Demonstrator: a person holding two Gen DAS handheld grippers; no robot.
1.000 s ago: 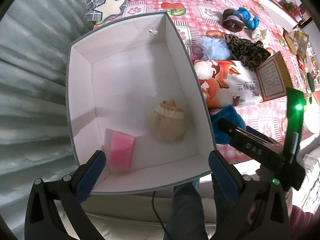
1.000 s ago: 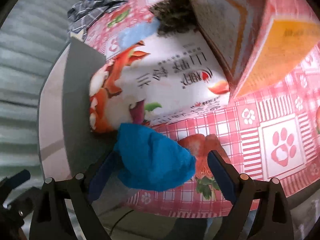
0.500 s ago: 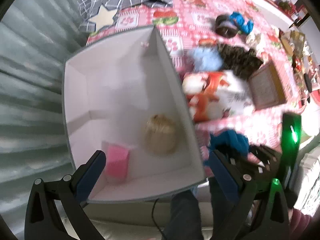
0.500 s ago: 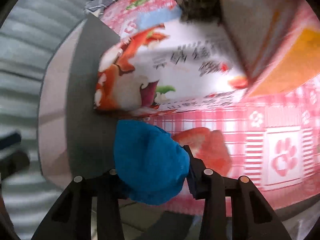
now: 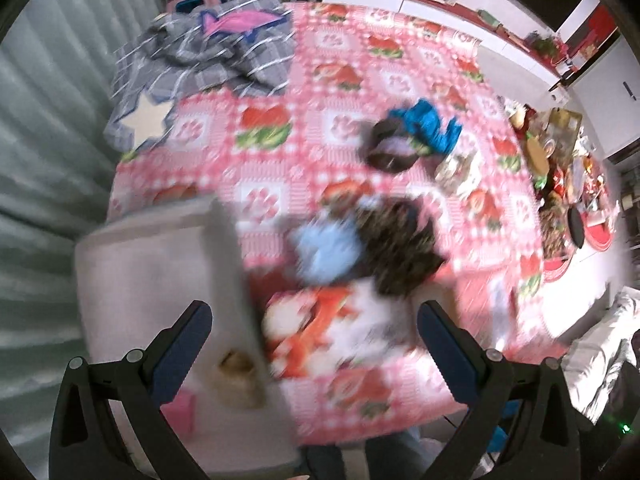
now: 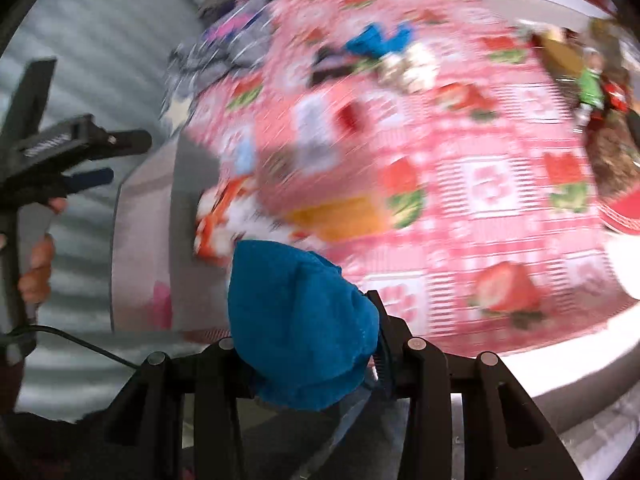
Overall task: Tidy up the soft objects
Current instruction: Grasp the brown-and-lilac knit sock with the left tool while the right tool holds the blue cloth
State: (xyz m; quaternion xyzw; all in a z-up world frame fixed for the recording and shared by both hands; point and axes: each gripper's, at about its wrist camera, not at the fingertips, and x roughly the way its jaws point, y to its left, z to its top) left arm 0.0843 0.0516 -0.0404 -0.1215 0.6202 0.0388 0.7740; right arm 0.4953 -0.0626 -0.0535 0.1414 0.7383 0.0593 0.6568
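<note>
The white, grey-edged cardboard box (image 5: pixel 160 264) stands at the near left corner of the pink paw-and-strawberry patterned tablecloth (image 5: pixel 400 92), close to the person, likely so that soft things can be dropped in with a short carry. A tan drawstring pouch (image 5: pixel 238 380) and a pink sponge-like block (image 5: pixel 180 412) already lie on its floor by the near wall.

The right gripper (image 6: pixel 304 360) has its jaws drawn narrow and clamped on a bright blue soft fabric bundle (image 6: pixel 300 320), which bulges above the pads and hangs clear of the tablecloth, just beside the box's right wall. Held this way, it looks ready to be carried over the rim and let go inside.

The left gripper (image 5: pixel 316 344) stands wide and holds nothing; its fingers straddle the box's right wall and a white-and-orange printed soft pack (image 5: pixel 332 328) lying against that wall. Beyond the pack sit a pale blue fluffy piece (image 5: pixel 328 252) and a dark leopard-print cloth (image 5: pixel 400 248), touching each other as far as the blur allows. Farther toward the far edge lie another blue cloth (image 5: pixel 428 124) and a dark round item (image 5: pixel 388 148), presumably waiting their turn.
</note>
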